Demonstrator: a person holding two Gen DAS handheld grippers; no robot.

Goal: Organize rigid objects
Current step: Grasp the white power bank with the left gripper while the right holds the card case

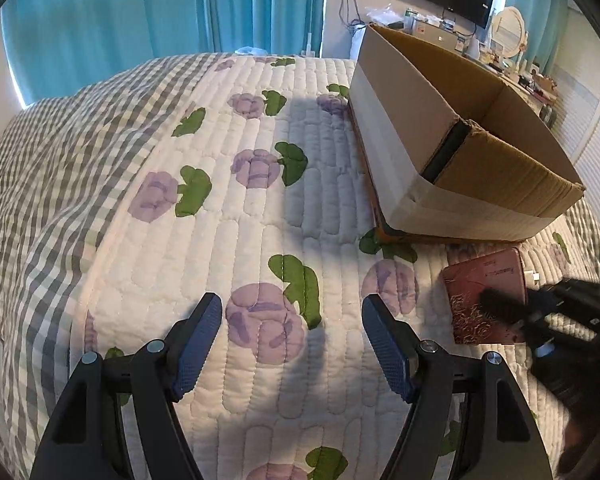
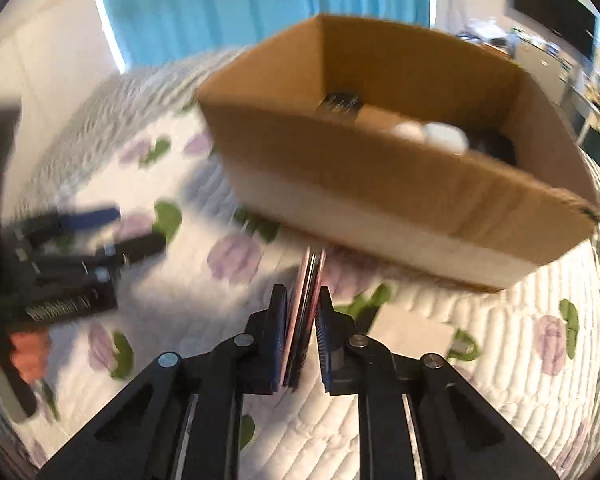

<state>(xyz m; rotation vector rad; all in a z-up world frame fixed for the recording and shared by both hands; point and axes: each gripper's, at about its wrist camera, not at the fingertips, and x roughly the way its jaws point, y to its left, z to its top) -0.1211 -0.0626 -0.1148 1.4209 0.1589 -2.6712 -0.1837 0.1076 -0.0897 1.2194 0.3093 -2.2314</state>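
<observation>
The bed (image 1: 260, 208) is the biggest thing here, and its quilt is under both my grippers; it serves me as the work surface. On it, ahead of my right gripper (image 2: 303, 312) and a little to its right, stands the box (image 2: 400, 216). Its top is open, so I think it is the place where the rigid things must go. I already see some items inside, one white and round, one dark, but the picture is blurred and I cannot say what they are.

My right gripper is clenched on the book (image 2: 308, 280), a thin dark red one. In the right view I see it edge-on between the pads, which press on its two covers. I hold it by the near part, so the far edge points to the box wall. In the left view the book (image 1: 486, 296) seems to lie flat on the quilt, just before the box, with the right gripper (image 1: 512, 308) on it. Whether it is lifted or not, I cannot say.

My left gripper (image 1: 292, 340) is released and empty, with only the quilt between its pads. It hovers well to the left of the book, I think so that it does not stand in the way.

The next move, in my judgement, is to lift the book over the box wall.
</observation>
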